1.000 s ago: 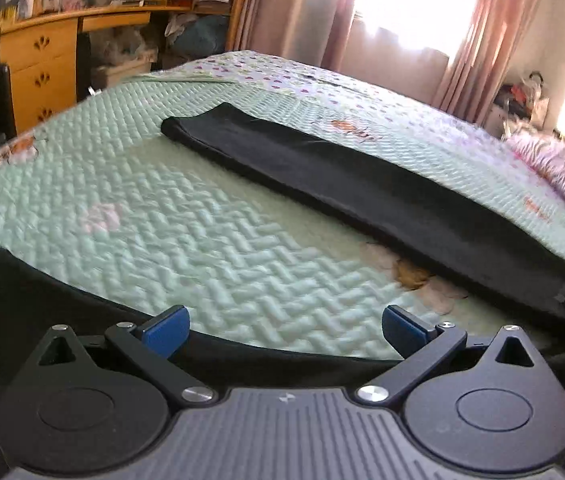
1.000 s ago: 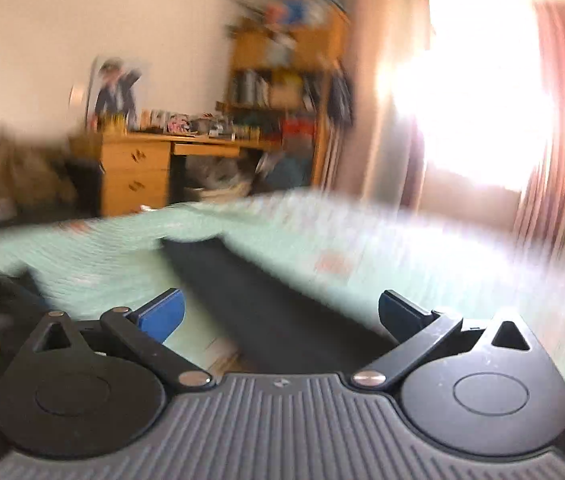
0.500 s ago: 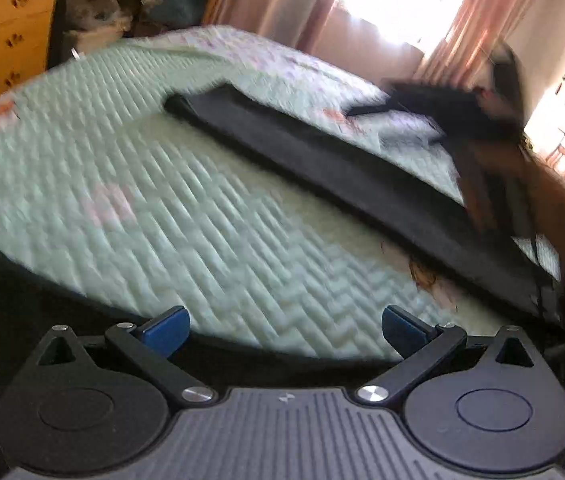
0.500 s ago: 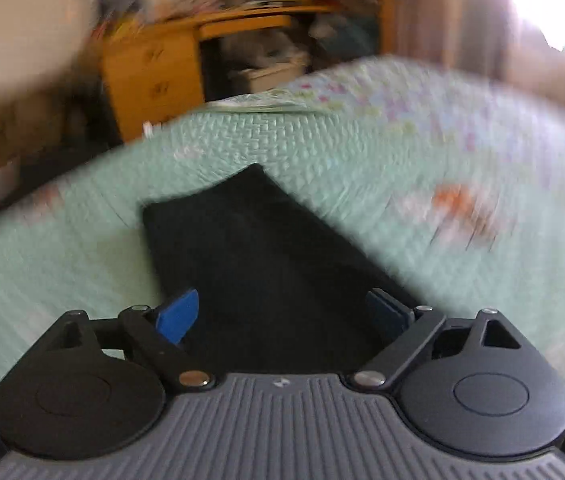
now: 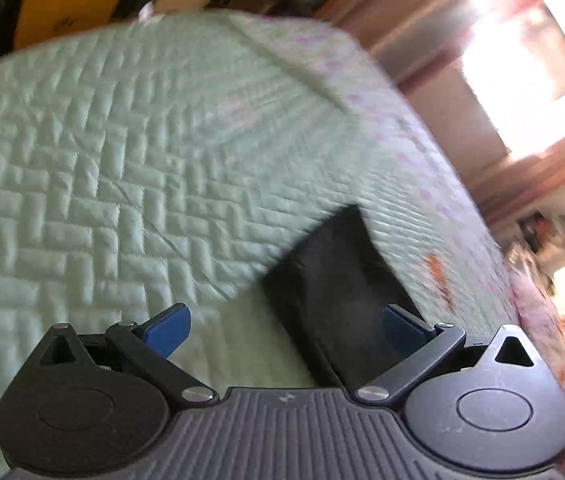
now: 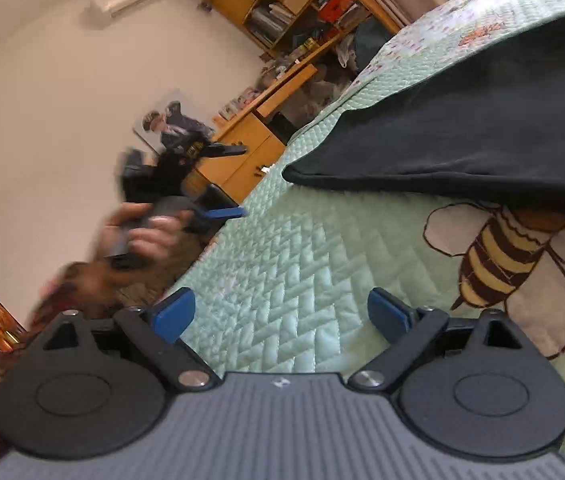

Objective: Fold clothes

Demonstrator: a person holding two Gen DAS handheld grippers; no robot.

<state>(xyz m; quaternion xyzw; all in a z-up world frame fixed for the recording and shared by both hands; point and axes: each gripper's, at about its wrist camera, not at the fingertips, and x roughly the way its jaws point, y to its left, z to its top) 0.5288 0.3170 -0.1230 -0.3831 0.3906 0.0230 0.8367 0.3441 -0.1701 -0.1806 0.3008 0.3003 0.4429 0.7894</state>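
Note:
A black garment point(image 5: 334, 292), folded into a long strip, lies on the pale green quilted bedspread point(image 5: 122, 168). In the left wrist view its narrow end sits just ahead of my left gripper point(image 5: 282, 330), reaching toward the right finger. That gripper is open, with nothing between its blue pads. My right gripper point(image 6: 280, 314) hangs low over bare quilt, open and holding nothing. The black garment point(image 6: 462, 132) lies beyond it to the upper right. In the right wrist view the left gripper point(image 6: 210, 210) appears blurred at the left, held in a person's hand point(image 6: 142, 236).
A bee embroidery point(image 6: 502, 252) marks the bedspread point(image 6: 282, 256) near the garment's edge. Beyond the bed stand a wooden desk with drawers point(image 6: 242, 156) and cluttered shelves point(image 6: 290, 8). Bright curtained windows point(image 5: 522, 52) lie past the bed's far side.
The left gripper swept across the bed and rolled, and now faces the garment's narrow end. The right gripper dropped low and rolled, leaving the garment for bare quilt. Both stayed open.

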